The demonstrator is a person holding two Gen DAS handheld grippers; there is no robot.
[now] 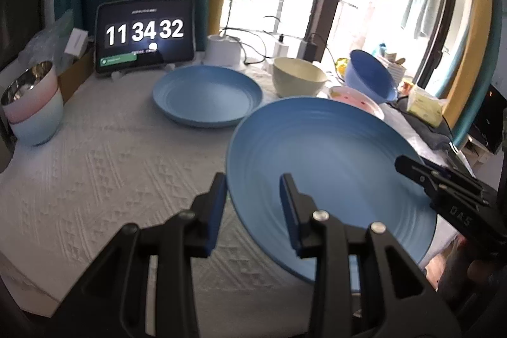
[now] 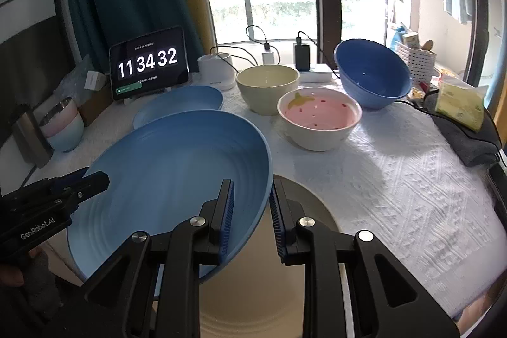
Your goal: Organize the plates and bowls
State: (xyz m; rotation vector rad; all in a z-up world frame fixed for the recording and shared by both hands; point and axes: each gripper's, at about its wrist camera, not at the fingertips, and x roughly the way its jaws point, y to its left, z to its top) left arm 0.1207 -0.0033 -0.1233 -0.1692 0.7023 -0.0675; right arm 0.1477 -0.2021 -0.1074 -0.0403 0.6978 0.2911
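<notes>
A large blue plate (image 1: 323, 160) (image 2: 177, 173) hangs tilted above the table, held by both grippers on opposite rims. My left gripper (image 1: 253, 201) is shut on its left rim, and my right gripper (image 2: 252, 211) is shut on its right rim. Each gripper also shows in the other's view: the right gripper (image 1: 408, 167) and the left gripper (image 2: 79, 182). Under the lifted plate a beige plate (image 2: 269, 290) lies on the cloth. A second blue plate (image 1: 207, 95) (image 2: 180, 103) lies flat further back. Behind stand a cream bowl (image 2: 267, 87), a white bowl with pink inside (image 2: 320, 119) and a tilted dark blue bowl (image 2: 370, 75).
Two stacked cups (image 1: 31, 106) stand at the left edge. A tablet showing a clock (image 1: 144, 34), a white lamp base (image 1: 223, 49) and chargers with cables line the back. A yellow packet (image 2: 459, 103) on grey cloth and a white basket (image 2: 415, 59) sit at the right.
</notes>
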